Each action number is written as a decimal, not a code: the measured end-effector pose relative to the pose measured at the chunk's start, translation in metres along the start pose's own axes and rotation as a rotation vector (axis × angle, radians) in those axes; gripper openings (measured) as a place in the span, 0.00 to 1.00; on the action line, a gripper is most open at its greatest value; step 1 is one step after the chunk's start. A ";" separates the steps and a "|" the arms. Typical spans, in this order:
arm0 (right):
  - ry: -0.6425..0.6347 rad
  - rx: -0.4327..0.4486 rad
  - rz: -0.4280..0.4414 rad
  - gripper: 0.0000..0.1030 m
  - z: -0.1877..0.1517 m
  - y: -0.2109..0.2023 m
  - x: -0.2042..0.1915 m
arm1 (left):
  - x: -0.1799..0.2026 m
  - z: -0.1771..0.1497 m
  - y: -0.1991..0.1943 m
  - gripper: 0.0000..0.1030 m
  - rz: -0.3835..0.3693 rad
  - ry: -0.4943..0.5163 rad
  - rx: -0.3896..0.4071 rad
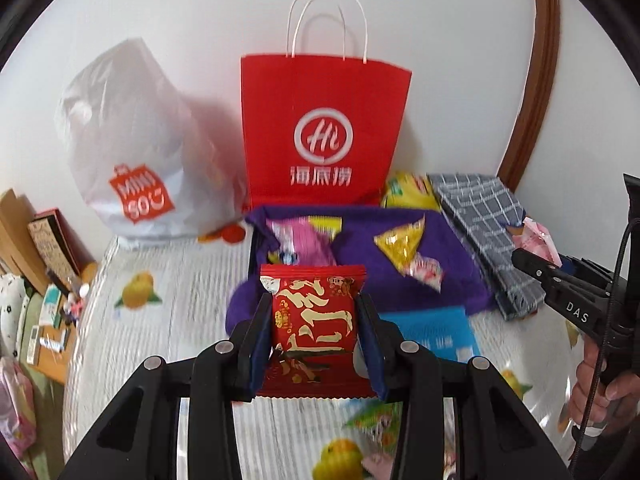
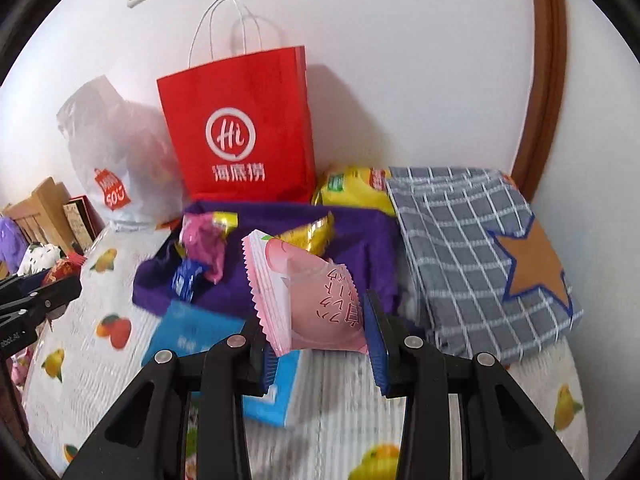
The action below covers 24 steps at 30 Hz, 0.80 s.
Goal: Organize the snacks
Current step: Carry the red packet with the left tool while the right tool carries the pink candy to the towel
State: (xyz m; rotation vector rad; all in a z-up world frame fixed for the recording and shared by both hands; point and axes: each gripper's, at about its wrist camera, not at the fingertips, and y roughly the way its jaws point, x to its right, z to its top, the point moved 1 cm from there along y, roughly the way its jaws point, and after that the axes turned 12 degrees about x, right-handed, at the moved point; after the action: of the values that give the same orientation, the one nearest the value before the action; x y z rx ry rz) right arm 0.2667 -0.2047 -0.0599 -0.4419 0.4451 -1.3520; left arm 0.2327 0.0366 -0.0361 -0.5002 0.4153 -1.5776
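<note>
Left wrist view: left hand-held gripper (image 1: 315,334) pinches a red snack packet (image 1: 314,320); right hand-held gripper (image 2: 318,344) pinches a pink packet (image 2: 316,304). Both hang short of the purple cloth (image 2: 360,252). Transport step; next, likely release onto it among the other snacks.

Red paper bag (image 1: 324,128) behind purple cloth (image 1: 432,248)

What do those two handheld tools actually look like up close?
Both are matte black plastic. The left tool and right tool each have two angular linkage arms with round silver pivot pins and flat blue pads inside the fingers. Seen from the side, the right one carries white "DAS" lettering, a black cable and a pistol-style handle.
</note>
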 end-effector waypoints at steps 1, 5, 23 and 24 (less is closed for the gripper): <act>-0.001 0.005 0.003 0.36 0.005 0.003 -0.001 | 0.000 0.005 0.003 0.37 0.001 0.001 0.005; -0.007 0.022 0.002 0.36 0.026 0.017 -0.002 | -0.003 0.024 0.020 0.37 0.007 -0.011 0.011; -0.020 -0.025 0.048 0.36 0.052 0.111 -0.006 | -0.028 0.059 0.120 0.37 0.006 -0.077 -0.013; -0.013 -0.031 0.053 0.36 0.047 0.117 -0.004 | -0.030 0.055 0.125 0.37 0.014 -0.069 -0.020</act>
State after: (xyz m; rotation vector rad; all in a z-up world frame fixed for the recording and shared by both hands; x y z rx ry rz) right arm 0.3881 -0.1800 -0.0836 -0.4615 0.4643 -1.2921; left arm 0.3686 0.0595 -0.0602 -0.5646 0.3810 -1.5398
